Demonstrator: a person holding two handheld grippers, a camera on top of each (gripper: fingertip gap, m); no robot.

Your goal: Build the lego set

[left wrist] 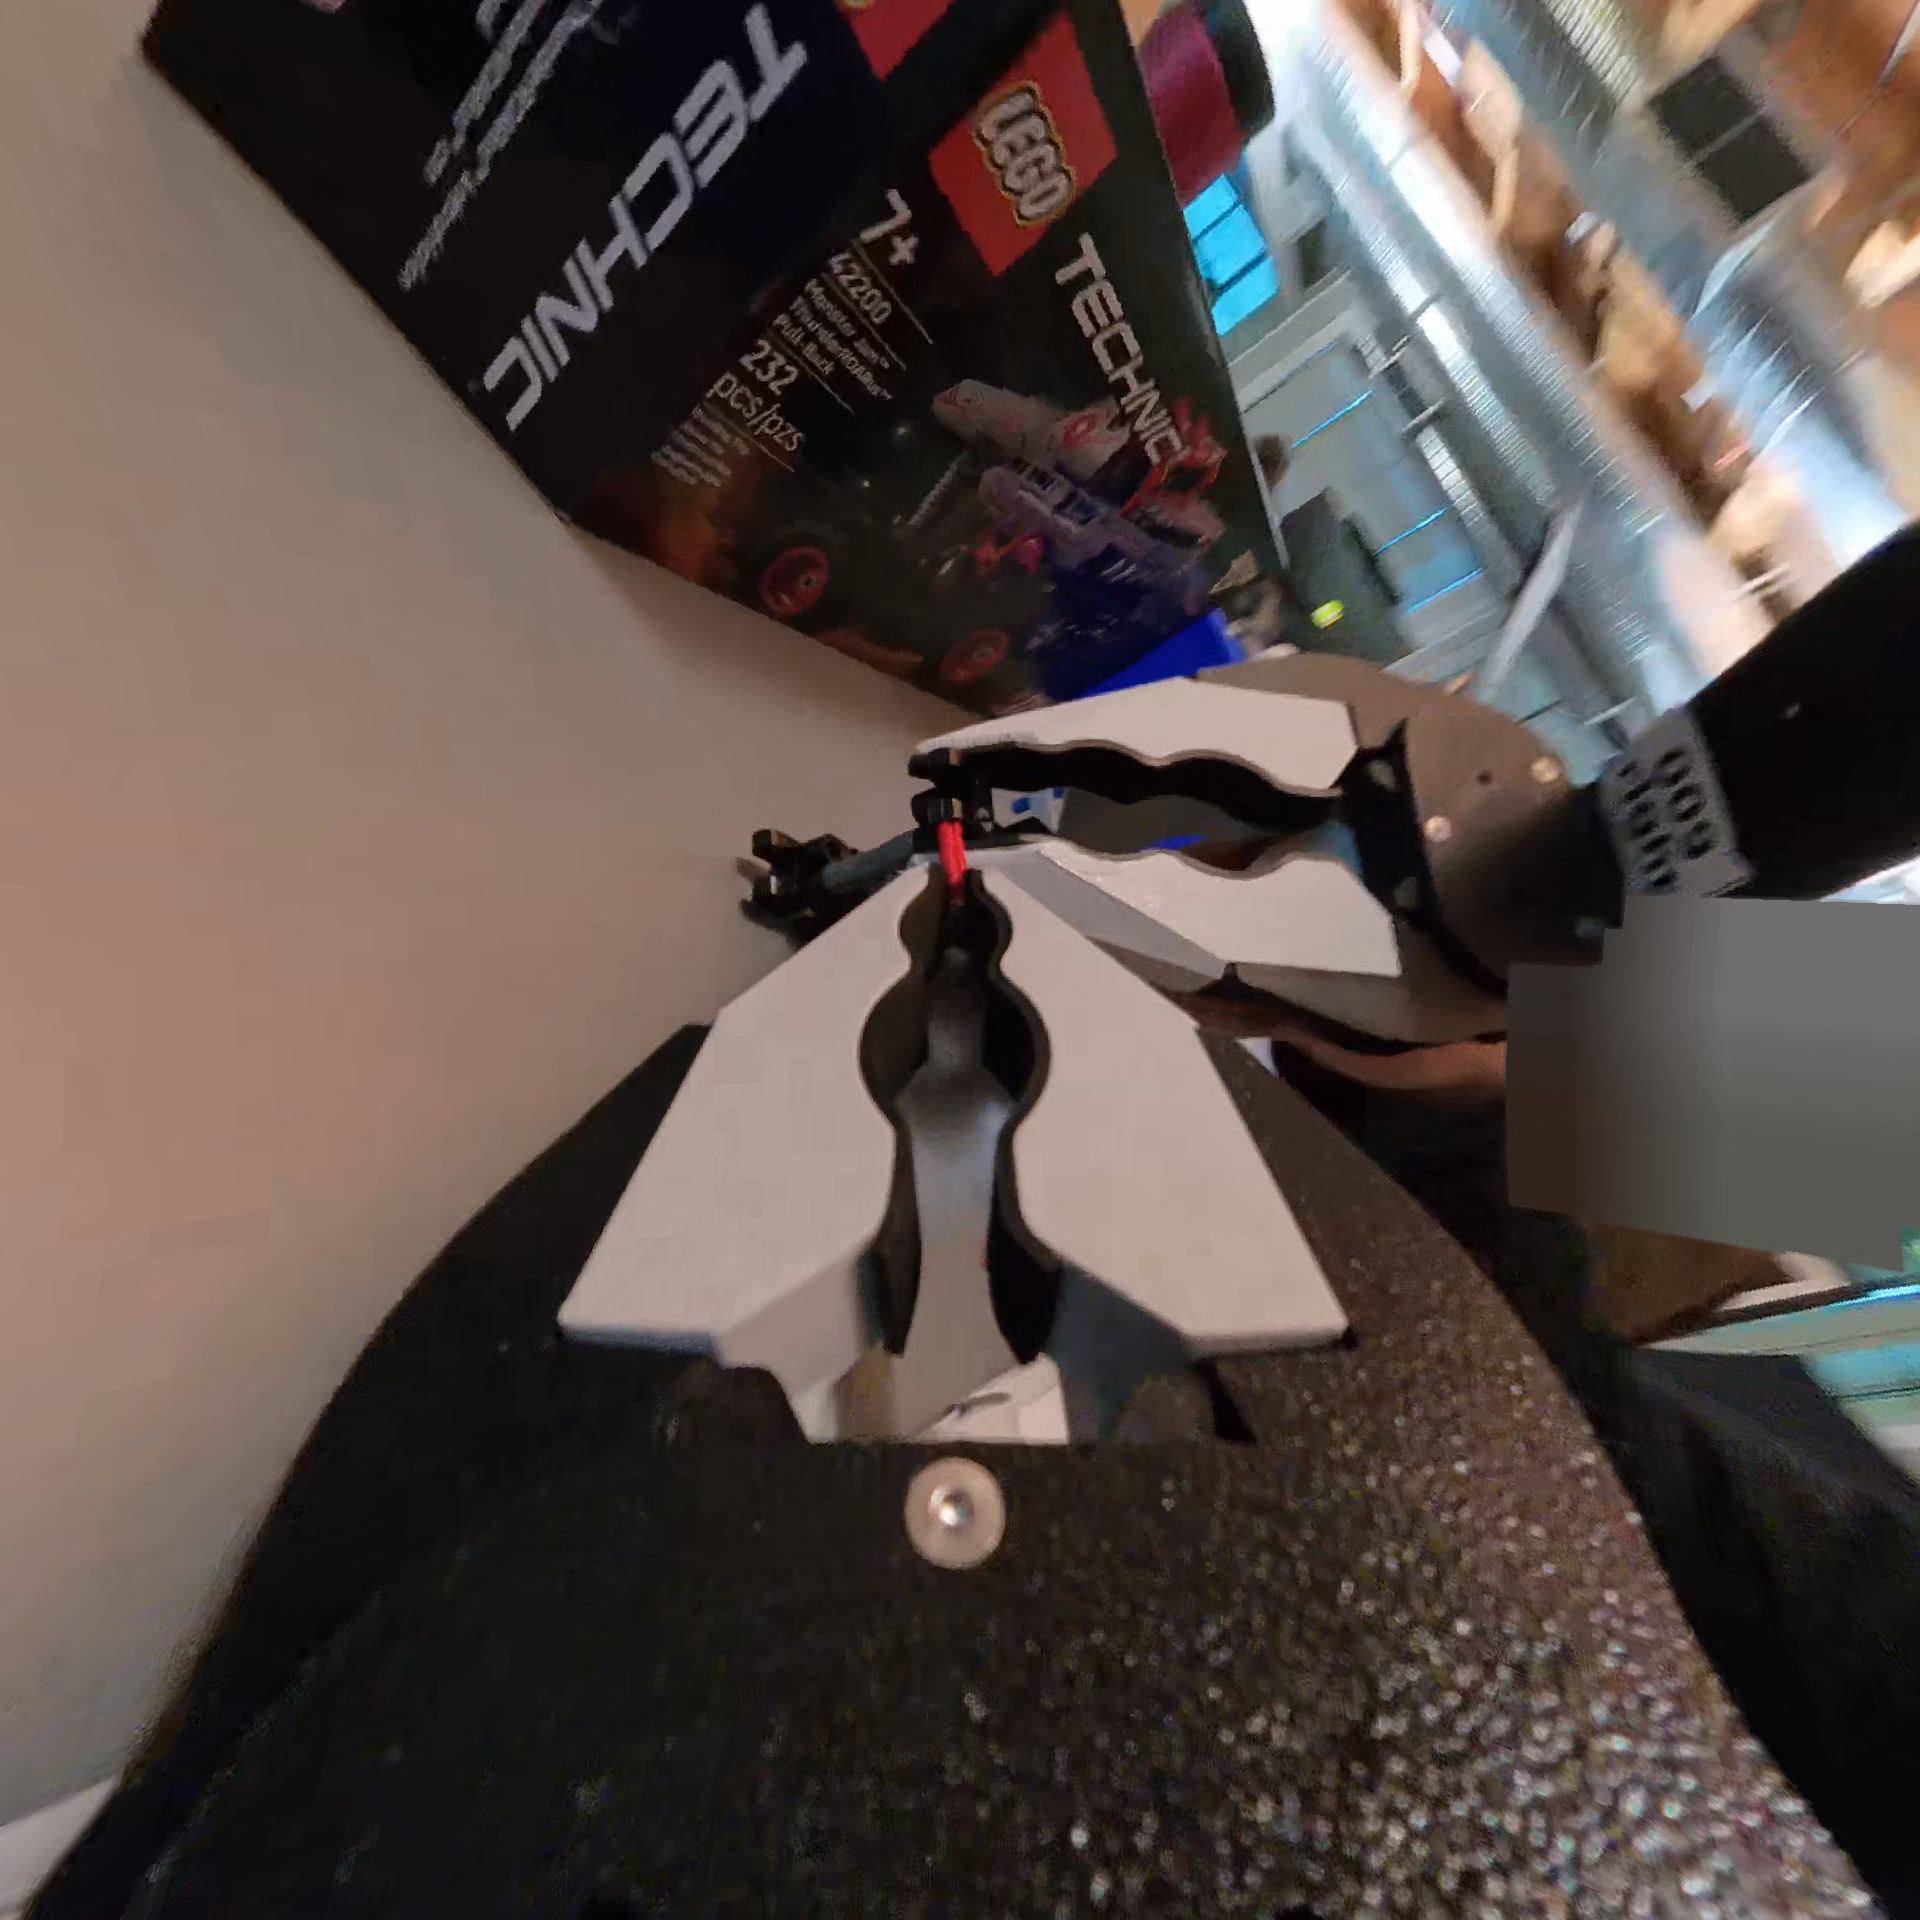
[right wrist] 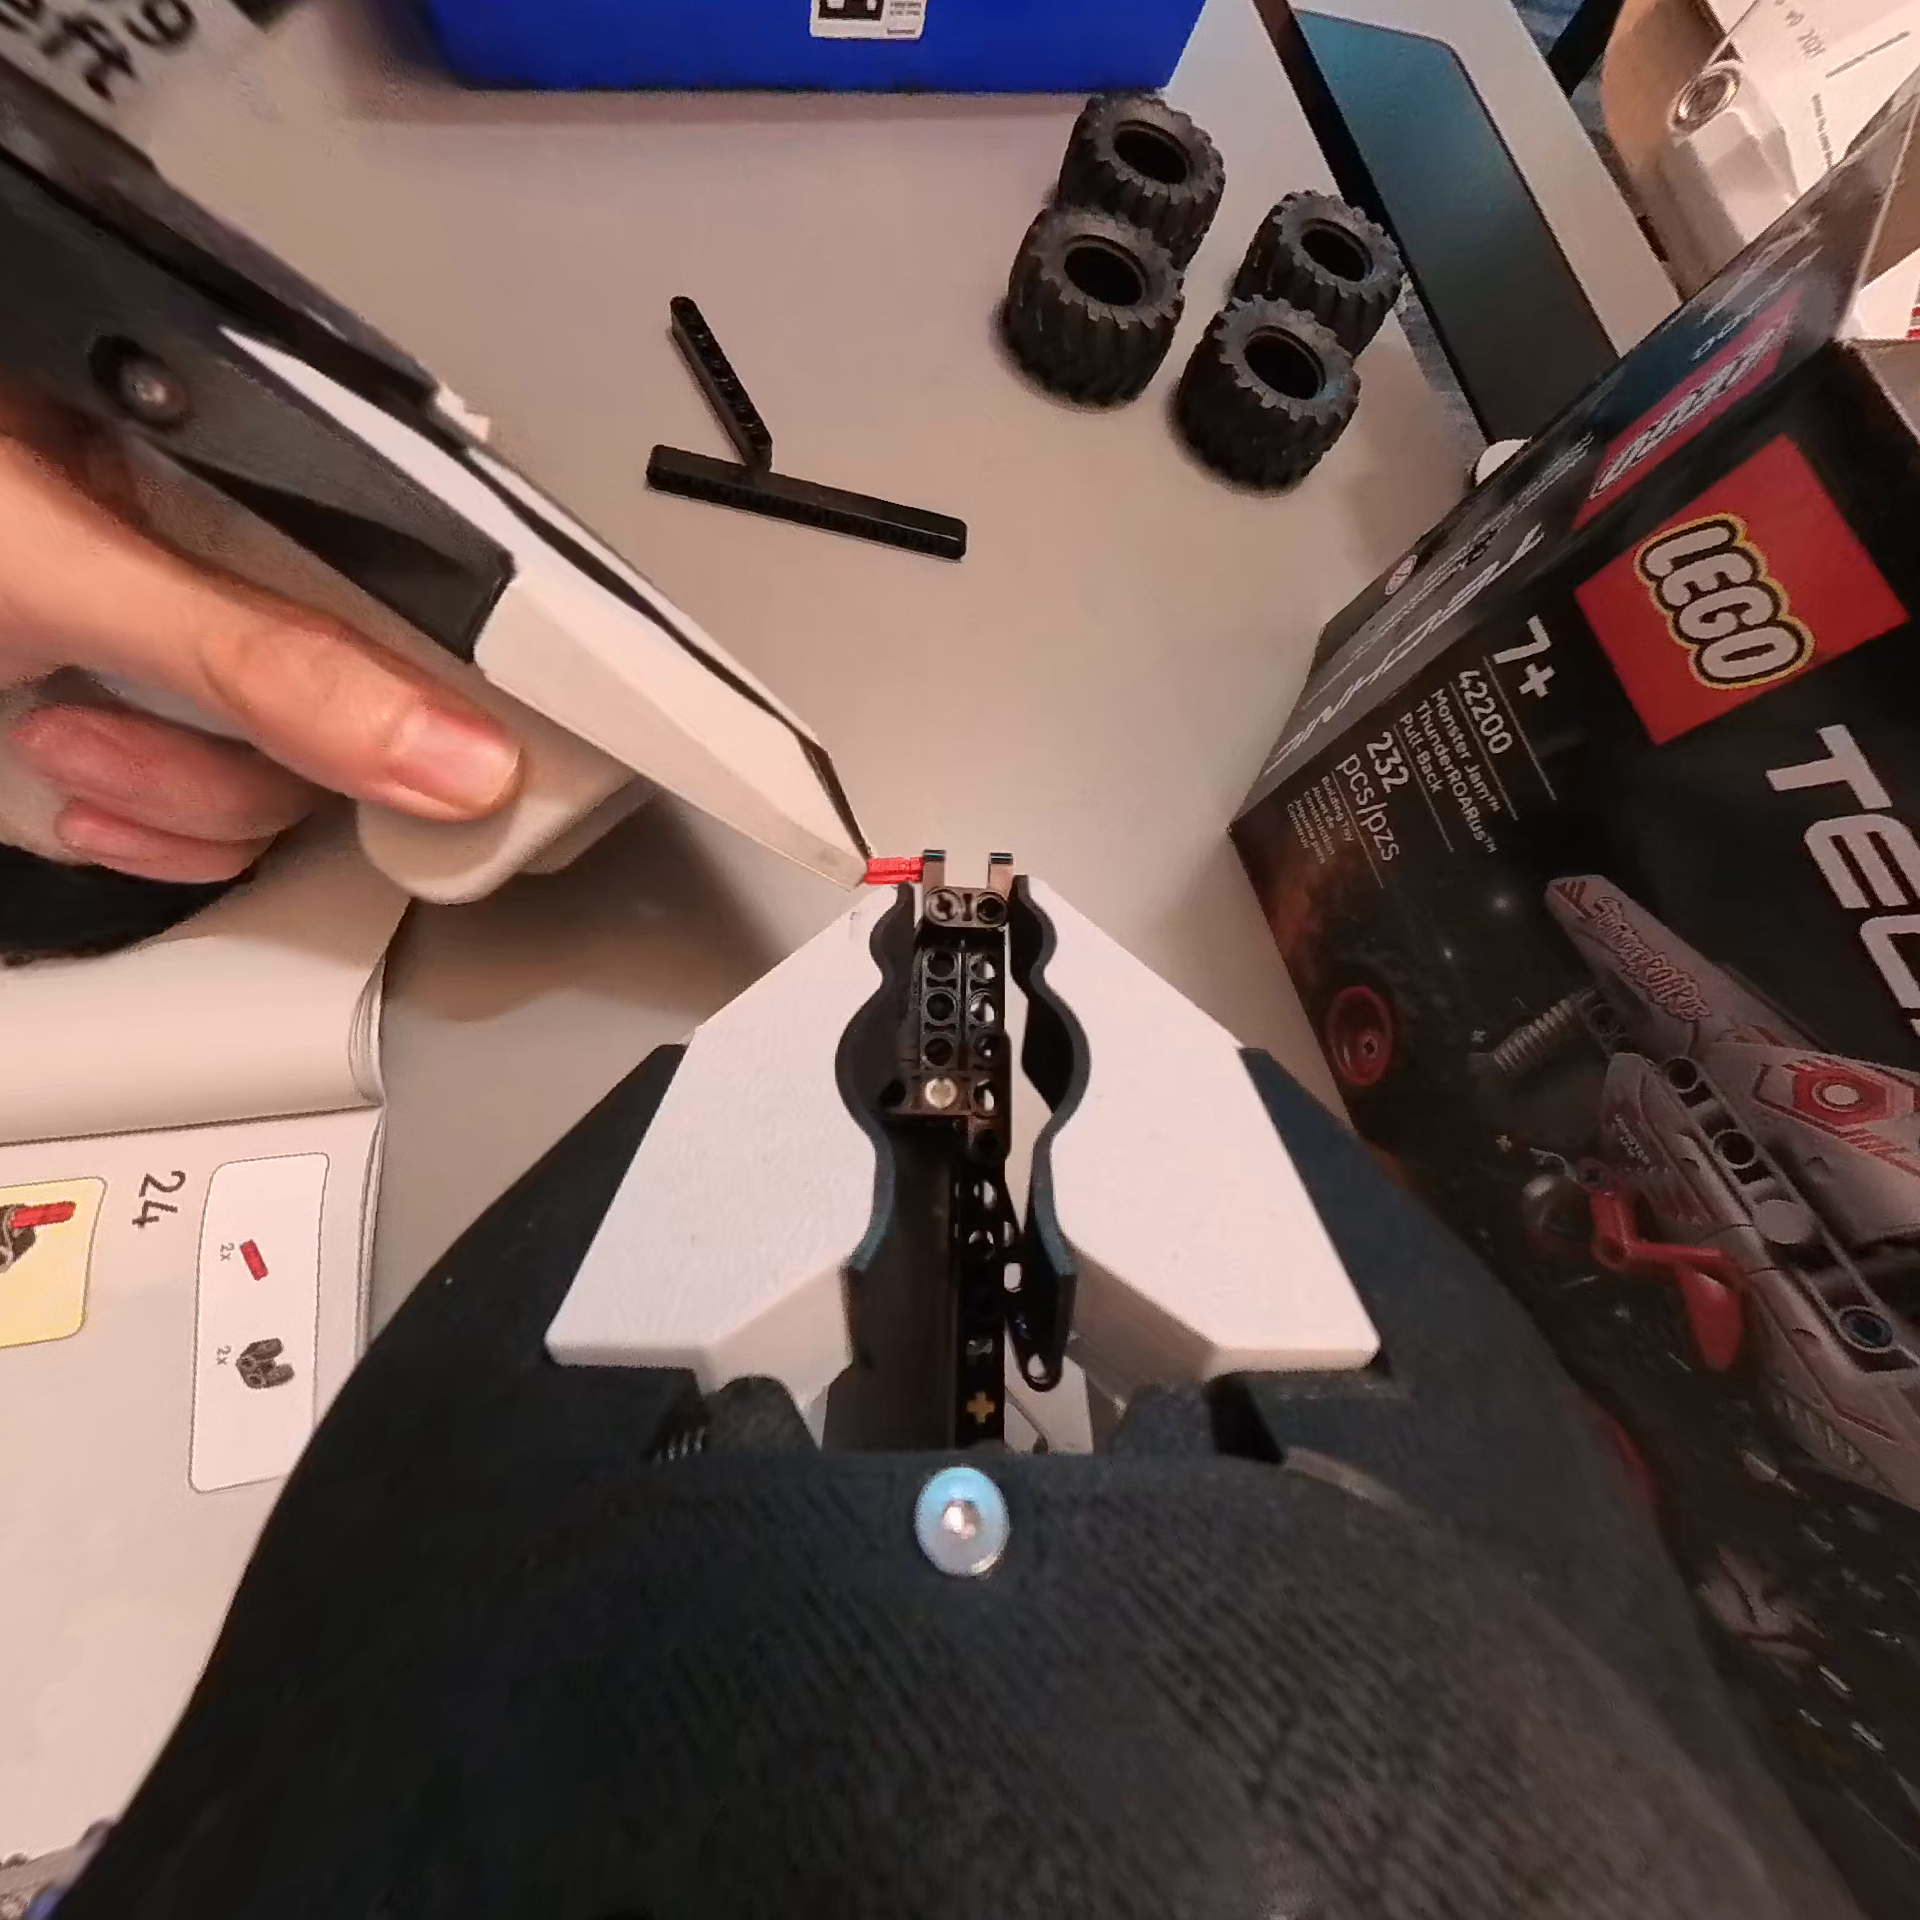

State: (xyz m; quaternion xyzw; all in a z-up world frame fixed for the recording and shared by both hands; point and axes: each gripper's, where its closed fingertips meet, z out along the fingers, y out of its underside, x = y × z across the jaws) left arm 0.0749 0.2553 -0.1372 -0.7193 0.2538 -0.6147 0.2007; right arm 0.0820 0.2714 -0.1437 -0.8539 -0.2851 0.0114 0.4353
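Observation:
My right gripper point(right wrist: 956, 896) is shut on a black Technic assembly point(right wrist: 954, 1013) that stands lengthwise between its white fingers. My left gripper point(left wrist: 954, 885) is shut on a short red axle point(left wrist: 950, 847). In the right wrist view the left gripper point(right wrist: 847, 862) comes in from the upper left. It holds the red axle point(right wrist: 894, 869) level, with the axle's end touching the top left of the assembly. In the left wrist view the right gripper point(left wrist: 935, 795) reaches in from the right, and the black assembly point(left wrist: 795, 868) sticks out past it to the left.
Several black tyres point(right wrist: 1195, 312) and two black beams point(right wrist: 805, 504) lie on the grey table point(right wrist: 582, 260) behind. The set's box point(right wrist: 1621, 883) stands at right, the open instruction booklet point(right wrist: 156, 1299) lies at left, a blue bin point(right wrist: 810, 42) stands at the back. A hand point(right wrist: 260, 707) holds the left gripper. The grippers are tip to tip, or close to it.

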